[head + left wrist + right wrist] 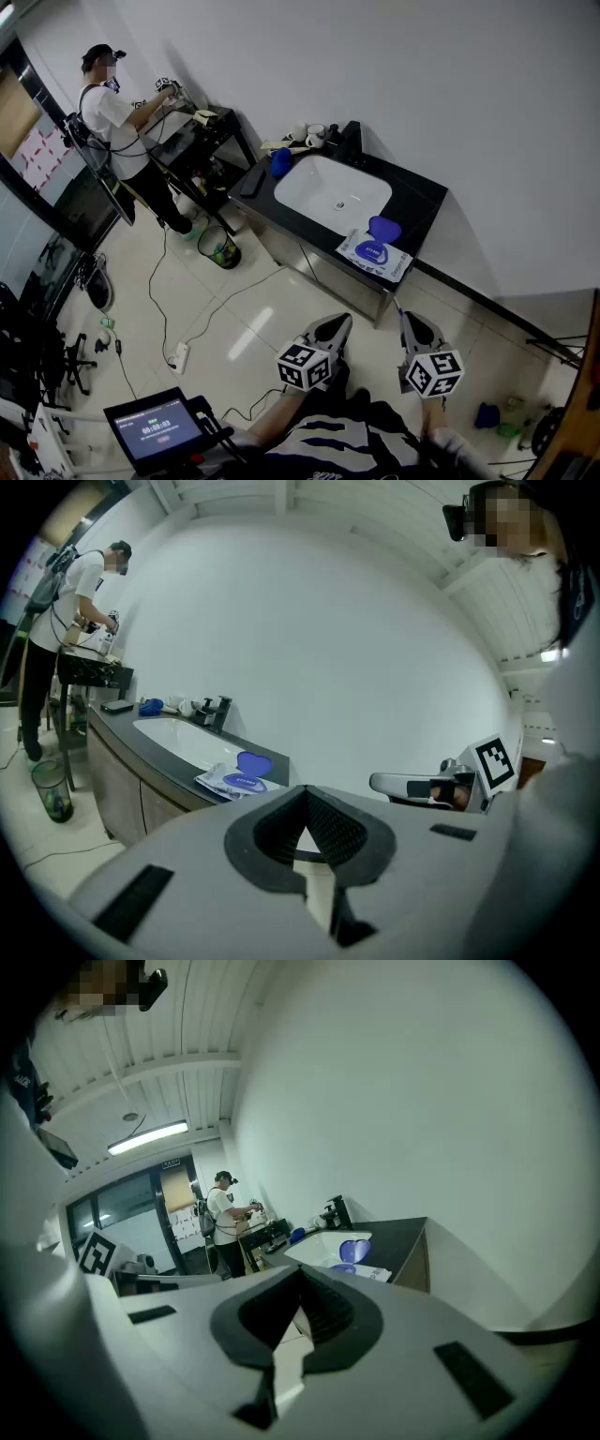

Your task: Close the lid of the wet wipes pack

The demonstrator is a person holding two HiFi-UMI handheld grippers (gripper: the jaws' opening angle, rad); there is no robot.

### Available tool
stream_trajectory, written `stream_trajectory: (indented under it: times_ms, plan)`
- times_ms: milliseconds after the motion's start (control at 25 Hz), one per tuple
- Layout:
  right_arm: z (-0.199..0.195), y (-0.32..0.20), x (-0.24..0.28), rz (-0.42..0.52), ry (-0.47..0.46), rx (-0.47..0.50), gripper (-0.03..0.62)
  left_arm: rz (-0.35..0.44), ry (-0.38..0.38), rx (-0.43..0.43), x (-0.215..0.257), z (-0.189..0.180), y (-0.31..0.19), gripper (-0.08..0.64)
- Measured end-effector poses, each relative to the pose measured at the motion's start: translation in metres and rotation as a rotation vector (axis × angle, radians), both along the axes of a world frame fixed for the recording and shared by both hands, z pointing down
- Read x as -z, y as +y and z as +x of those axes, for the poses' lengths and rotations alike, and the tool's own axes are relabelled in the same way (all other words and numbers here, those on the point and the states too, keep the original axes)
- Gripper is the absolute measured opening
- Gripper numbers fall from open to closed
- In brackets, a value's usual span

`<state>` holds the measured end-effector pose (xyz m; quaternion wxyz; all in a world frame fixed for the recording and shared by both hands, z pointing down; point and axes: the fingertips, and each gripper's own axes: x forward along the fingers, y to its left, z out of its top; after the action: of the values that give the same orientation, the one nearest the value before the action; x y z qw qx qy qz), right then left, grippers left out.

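1. The wet wipes pack (373, 255) is seen lying flat on the black counter (424, 202), just right of the white sink (305, 183) and near the counter's front edge.
2. Its blue lid (384, 228) is found flipped open and raised on the wall side of the pack (the blue oval ring beneath it is exposed).
3. The left gripper (335, 324) is held over the floor, well apart from the pack. Its jaws are pressed together at the tips, and nothing is caught between them.
4. The right gripper (413, 324) is held near the left one and is also pointed toward the counter, with its jaws together and empty.
5. A person (108, 112) is seen standing at a dark table at the far end of the room.
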<state>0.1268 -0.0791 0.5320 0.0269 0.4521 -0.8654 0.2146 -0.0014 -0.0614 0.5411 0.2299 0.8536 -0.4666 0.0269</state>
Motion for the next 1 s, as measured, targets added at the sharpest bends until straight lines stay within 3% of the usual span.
stream_trajectory:
  times_ms: [200, 600, 800, 1000]
  plan:
    - [0.004, -0.009, -0.002, -0.005, 0.011, -0.003, -0.002, -0.014, 0.016, -0.001, -0.004, 0.002, -0.011, 0.002]
    - [-0.04, -0.134, -0.022, -0.044, 0.004, -0.02, -0.002, -0.083, -0.007, -0.122, -0.039, -0.025, -0.142, 0.0]
    - [-0.052, -0.185, -0.031, -0.061, 0.047, -0.036, -0.002, -0.134, -0.018, -0.188, -0.061, -0.034, -0.191, 0.0]
    - [-0.039, -0.229, -0.058, -0.097, 0.162, -0.071, -0.002, -0.209, -0.048, -0.244, -0.091, -0.035, -0.228, 0.001]
